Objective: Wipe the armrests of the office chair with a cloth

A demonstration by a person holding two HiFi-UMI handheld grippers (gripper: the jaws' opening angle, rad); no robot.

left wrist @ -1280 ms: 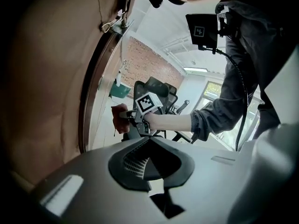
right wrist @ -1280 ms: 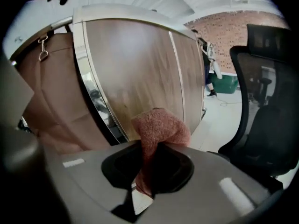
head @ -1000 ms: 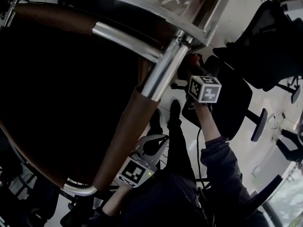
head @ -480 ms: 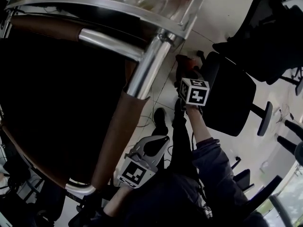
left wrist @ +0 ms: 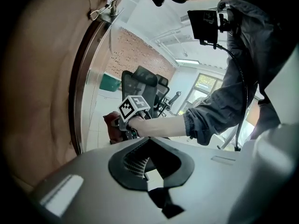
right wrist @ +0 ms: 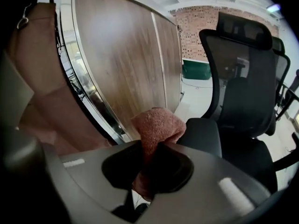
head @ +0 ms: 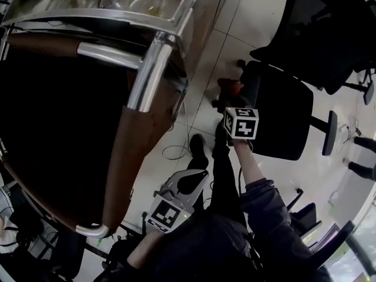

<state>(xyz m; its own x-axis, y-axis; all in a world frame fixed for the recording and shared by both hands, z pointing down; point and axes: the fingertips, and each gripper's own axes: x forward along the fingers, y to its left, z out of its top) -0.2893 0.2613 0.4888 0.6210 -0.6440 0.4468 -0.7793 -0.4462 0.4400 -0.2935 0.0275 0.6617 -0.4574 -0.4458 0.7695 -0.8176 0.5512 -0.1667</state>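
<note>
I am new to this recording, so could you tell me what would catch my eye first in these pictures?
A reddish-brown cloth, clamped in the right gripper, fills the middle of the right gripper view. Behind it stands a black mesh office chair, its near armrest just past the cloth. In the head view, a chrome tube slants across the upper left.

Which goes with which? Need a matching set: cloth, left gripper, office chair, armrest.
1 cloth
2 left gripper
3 office chair
4 armrest

a black mesh back
b reddish, clamped in the right gripper
c black pad next to the cloth
d low by the person's torso, no cloth in it

Pairs: 1-b, 2-d, 3-a, 4-c
</note>
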